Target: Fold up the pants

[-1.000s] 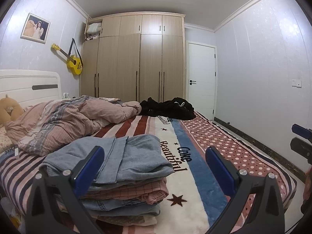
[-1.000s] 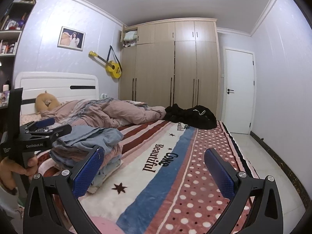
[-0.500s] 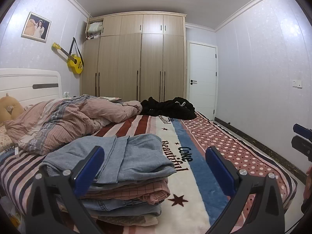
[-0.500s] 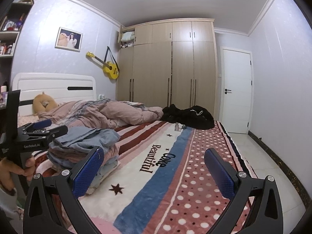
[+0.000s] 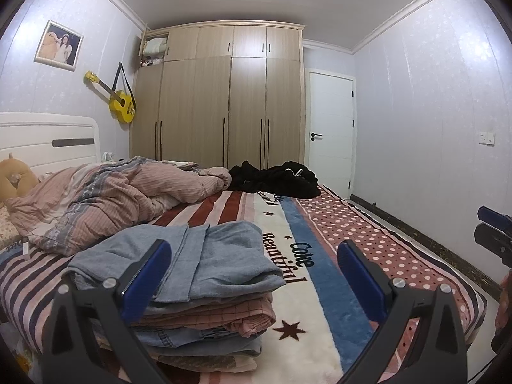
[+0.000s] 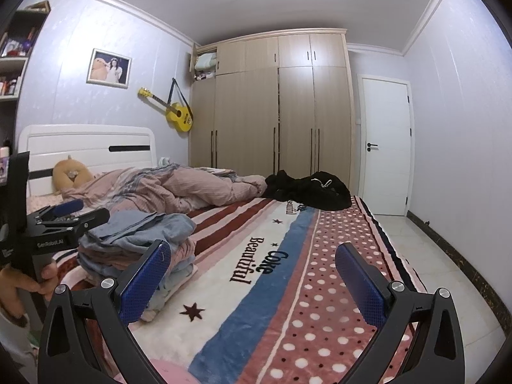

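The left black two-finger gripper with blue textured pads is held level, its fingers spread wide apart with nothing between them. The right black two-finger gripper with blue mesh-patterned pads stands the same way, jaws wide and empty. In the right wrist view the left gripper shows from the side at the left edge, its black handle gripped by the person's left hand, fingers curled round the grip. In the left wrist view, part of the right gripper and a sliver of the person's right hand show at the right edge.
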`<action>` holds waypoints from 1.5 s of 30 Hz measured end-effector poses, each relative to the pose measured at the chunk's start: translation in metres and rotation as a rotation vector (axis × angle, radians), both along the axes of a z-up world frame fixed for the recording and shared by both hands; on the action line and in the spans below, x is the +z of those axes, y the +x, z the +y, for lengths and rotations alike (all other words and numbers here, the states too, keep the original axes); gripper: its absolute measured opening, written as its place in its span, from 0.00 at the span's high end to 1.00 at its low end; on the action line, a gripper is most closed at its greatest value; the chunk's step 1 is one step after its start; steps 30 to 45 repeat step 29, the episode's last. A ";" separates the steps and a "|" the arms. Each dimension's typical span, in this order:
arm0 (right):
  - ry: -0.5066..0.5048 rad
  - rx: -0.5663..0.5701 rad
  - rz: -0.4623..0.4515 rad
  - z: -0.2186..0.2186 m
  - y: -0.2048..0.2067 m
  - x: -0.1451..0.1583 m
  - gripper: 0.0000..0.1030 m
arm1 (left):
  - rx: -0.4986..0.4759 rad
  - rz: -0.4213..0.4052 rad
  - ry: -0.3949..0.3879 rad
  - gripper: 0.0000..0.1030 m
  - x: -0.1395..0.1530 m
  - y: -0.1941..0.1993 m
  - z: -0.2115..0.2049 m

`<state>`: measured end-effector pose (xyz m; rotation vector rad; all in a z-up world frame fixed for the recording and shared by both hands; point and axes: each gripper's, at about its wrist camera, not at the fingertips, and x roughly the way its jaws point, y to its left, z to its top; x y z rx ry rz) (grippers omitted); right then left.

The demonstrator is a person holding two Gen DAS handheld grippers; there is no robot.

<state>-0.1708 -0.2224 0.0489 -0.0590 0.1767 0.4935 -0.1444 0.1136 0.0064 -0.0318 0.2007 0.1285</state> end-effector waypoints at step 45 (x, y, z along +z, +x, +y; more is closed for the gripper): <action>0.014 0.000 0.005 0.005 -0.003 -0.001 0.00 | -0.013 -0.002 -0.008 0.01 0.001 0.002 -0.010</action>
